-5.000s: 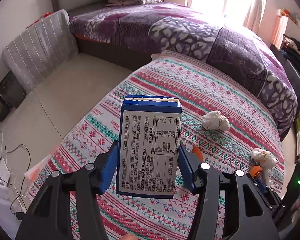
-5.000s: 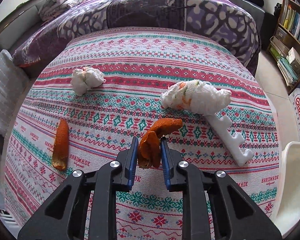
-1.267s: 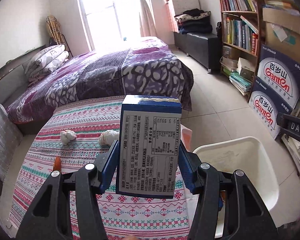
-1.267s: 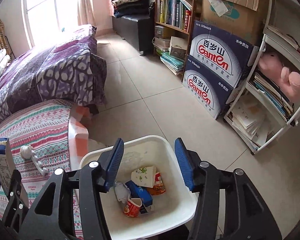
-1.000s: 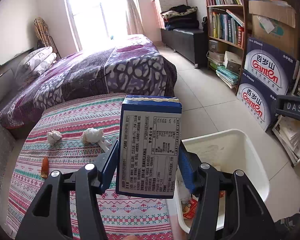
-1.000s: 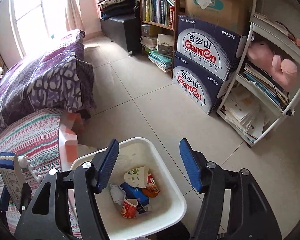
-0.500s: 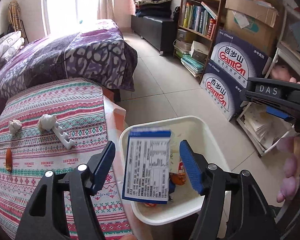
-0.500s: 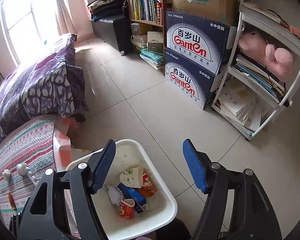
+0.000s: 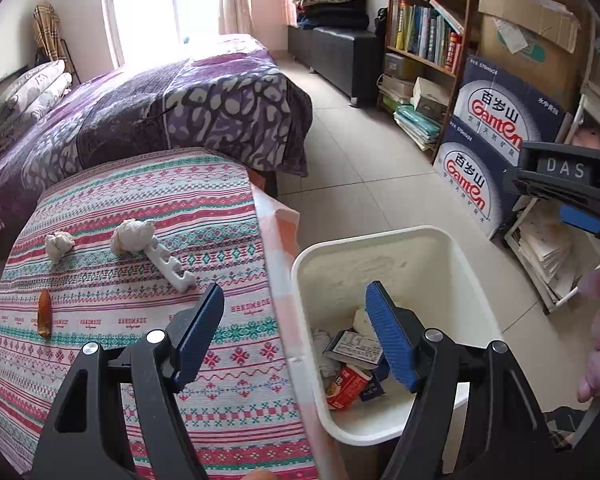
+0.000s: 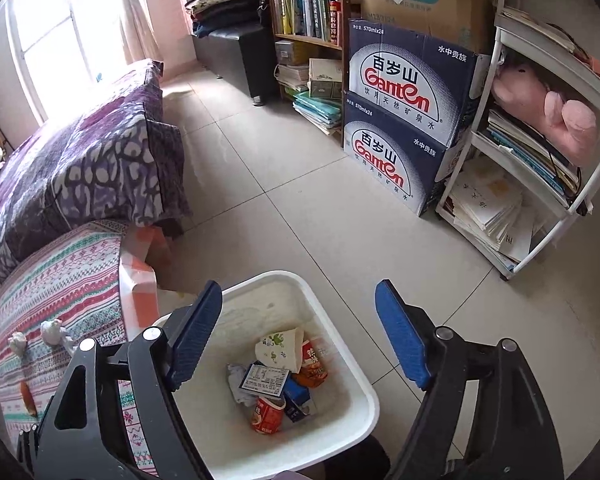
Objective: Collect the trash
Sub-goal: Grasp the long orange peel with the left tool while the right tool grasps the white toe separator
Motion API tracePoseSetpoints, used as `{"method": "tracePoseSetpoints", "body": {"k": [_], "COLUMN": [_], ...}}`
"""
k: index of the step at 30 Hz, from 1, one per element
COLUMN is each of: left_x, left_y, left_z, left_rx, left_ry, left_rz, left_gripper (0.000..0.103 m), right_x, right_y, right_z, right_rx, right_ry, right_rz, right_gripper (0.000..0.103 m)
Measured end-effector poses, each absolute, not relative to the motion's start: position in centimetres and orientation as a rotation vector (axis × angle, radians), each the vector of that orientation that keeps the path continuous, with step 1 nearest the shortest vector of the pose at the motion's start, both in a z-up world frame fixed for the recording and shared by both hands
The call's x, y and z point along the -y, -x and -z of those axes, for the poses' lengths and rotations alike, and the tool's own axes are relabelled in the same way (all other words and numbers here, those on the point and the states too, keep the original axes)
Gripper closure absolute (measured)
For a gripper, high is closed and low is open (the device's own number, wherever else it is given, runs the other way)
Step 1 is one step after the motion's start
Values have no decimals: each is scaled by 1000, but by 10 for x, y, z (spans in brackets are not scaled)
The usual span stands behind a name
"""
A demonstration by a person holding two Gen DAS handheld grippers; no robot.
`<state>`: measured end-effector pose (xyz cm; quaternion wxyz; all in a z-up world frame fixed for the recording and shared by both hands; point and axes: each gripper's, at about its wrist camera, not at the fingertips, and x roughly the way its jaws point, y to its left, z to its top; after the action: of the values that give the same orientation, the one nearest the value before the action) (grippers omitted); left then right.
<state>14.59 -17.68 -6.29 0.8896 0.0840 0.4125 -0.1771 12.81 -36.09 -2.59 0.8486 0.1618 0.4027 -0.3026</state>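
Now your left gripper (image 9: 294,336) and right gripper (image 10: 298,332) hang over white bin (image 10: 364,392), jaws opening, empty. Blue carton (image 10: 265,380) lies inside below. Two tissue wads (image 9: 132,234), orange peel (image 9: 44,314) remain on tablecloth (image 9: 140,192), ahead-left of left gripper.

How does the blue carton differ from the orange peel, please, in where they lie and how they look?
The blue carton lies inside the white bin on other trash; the orange peel lies on the patterned cloth. The carton is boxy and printed; the peel is a thin, plain strip. Neither is in a gripper.
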Motion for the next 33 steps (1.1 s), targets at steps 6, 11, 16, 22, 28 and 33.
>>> {"method": "tracePoseSetpoints", "body": {"k": [6, 11, 16, 22, 28, 33], "left_x": [137, 90, 32, -37, -89, -113], "left_y": [-168, -193, -219, -248, -271, -284], "left_z": [81, 99, 109, 119, 129, 144], "left_rx": [-885, -950, -1002, -1040, -1077, -1105], "left_ry": [-211, -199, -158, -97, -24, 6], "left_rz": [243, 114, -18, -183, -285, -317], "left_gripper": [28, 28, 28, 28, 28, 28], "right_x": [335, 302, 264, 214, 164, 130], "right_y": [-145, -166, -189, -218, -246, -263], "right_z": [33, 42, 54, 77, 104, 117], "right_rx": [-883, -915, -958, -1007, -1053, -1025], "right_ry": [-307, -243, -177, -75, 0, 50], "right_rz": [593, 551, 491, 396, 280, 182], "right_gripper": [24, 22, 22, 19, 18, 18]}}
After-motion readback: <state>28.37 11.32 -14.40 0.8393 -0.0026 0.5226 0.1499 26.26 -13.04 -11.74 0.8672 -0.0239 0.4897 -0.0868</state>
